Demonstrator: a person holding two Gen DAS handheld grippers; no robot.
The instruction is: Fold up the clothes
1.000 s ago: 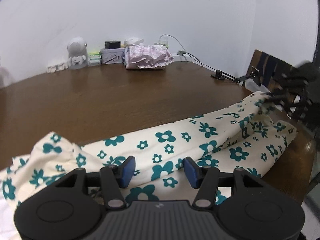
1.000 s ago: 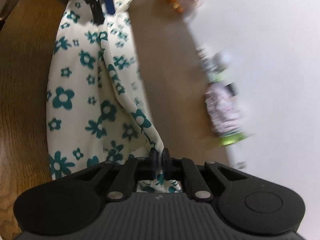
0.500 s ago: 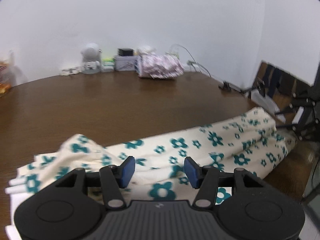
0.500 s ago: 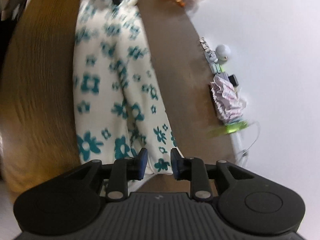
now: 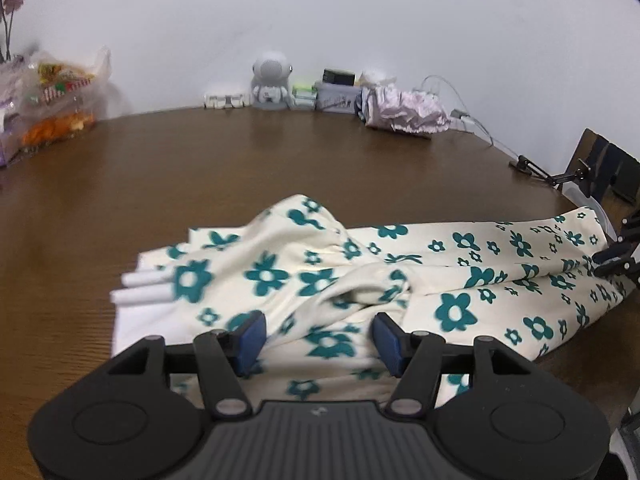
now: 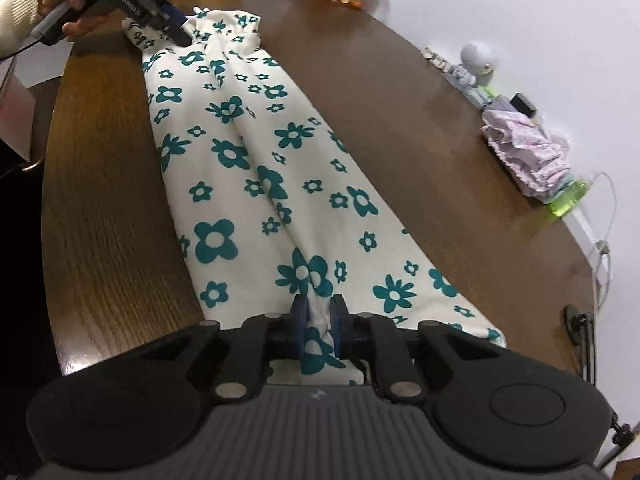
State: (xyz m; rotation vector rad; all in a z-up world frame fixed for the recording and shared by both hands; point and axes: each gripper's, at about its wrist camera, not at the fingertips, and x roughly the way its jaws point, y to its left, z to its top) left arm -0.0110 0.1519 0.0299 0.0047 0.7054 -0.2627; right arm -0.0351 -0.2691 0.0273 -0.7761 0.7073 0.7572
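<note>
The long cream cloth with teal flowers (image 6: 256, 184) lies flat along the brown wooden desk (image 6: 400, 120), the right gripper (image 6: 319, 322) has its fingers pinching a fold at one end, and the left gripper (image 5: 318, 338) has its fingers spread wide over the bunched other end.

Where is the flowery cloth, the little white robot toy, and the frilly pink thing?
flowery cloth (image 6: 256, 184), right wrist view, middle of the fabric.
white robot toy (image 5: 271, 67), left wrist view, its round head.
frilly pink thing (image 5: 408, 110), left wrist view, its ruffled middle.
</note>
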